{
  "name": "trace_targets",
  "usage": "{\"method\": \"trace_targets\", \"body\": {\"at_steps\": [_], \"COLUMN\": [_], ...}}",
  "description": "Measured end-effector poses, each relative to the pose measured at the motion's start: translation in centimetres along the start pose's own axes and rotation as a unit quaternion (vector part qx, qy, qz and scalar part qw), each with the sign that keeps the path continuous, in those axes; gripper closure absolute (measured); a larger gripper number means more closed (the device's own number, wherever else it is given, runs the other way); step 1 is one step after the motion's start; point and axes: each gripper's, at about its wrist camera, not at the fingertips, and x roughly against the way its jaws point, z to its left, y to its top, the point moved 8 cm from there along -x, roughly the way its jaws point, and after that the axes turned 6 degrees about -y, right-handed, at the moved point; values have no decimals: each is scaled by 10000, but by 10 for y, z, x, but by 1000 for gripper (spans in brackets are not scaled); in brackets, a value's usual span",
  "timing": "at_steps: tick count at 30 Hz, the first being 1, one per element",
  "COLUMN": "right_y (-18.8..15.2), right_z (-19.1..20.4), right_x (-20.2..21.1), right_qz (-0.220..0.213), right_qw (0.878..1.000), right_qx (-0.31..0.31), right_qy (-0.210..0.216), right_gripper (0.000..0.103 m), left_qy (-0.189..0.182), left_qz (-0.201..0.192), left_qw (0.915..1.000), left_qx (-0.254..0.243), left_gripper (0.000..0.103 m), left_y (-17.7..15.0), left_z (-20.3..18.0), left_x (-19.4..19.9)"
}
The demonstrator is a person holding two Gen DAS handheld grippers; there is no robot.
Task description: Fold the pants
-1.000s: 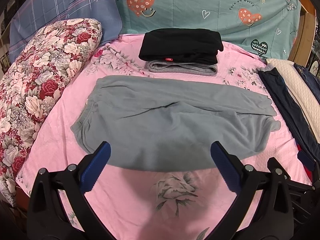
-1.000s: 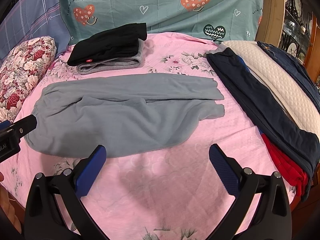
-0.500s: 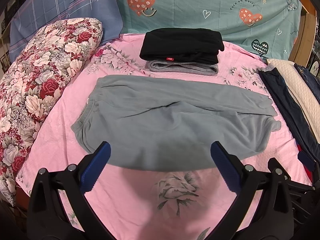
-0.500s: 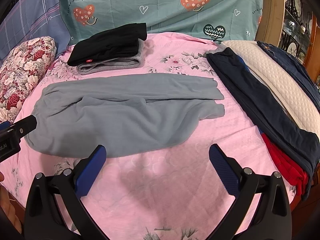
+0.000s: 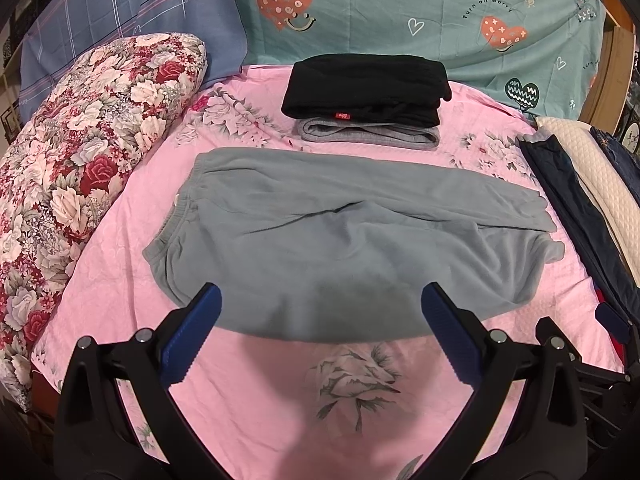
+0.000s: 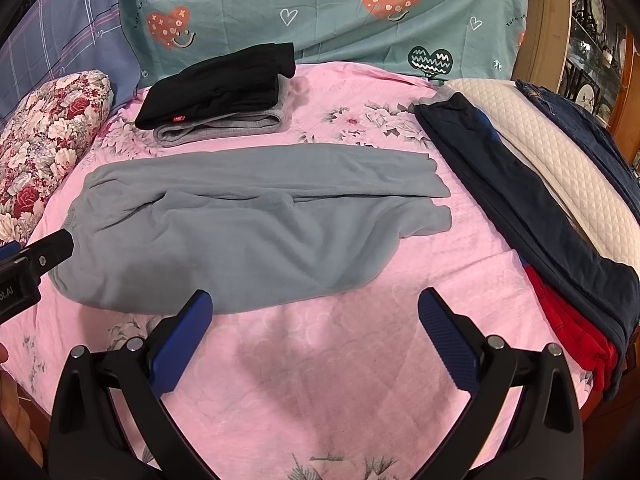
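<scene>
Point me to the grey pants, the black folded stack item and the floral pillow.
grey pants (image 5: 360,256), left wrist view, middle of the seat area.
black folded garment (image 5: 366,88), left wrist view, top surface.
floral pillow (image 6: 44,136), right wrist view, its upper face.

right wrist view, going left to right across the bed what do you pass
floral pillow → grey-blue pants laid flat → navy garment → cream quilted pad
</scene>
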Motion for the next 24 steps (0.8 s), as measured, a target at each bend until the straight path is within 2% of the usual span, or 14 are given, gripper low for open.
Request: {"method": "trace_targets", "body": {"at_steps": [16,20,24], "right_y": [-2,-3,-3], "right_z": [4,5,0], "right_x": [-2,-4,-11], "right_qz": [55,89,161], "right_qw": [10000,9999,9998], "right_qx": [42,66,-45], "right_qy": [39,56,59], "right_gripper": [1,1,1], "left_qy": [22,-100,-71], "left_qz": [98,408,1062], "left_qw": [9999,9990,9925], "left_qx": [23,152,605], "left_gripper": [2,2,2], "left_y": [-1,-9,-34], "left_z": [6,15,47], "left_x": [-6,-22,-54]}}
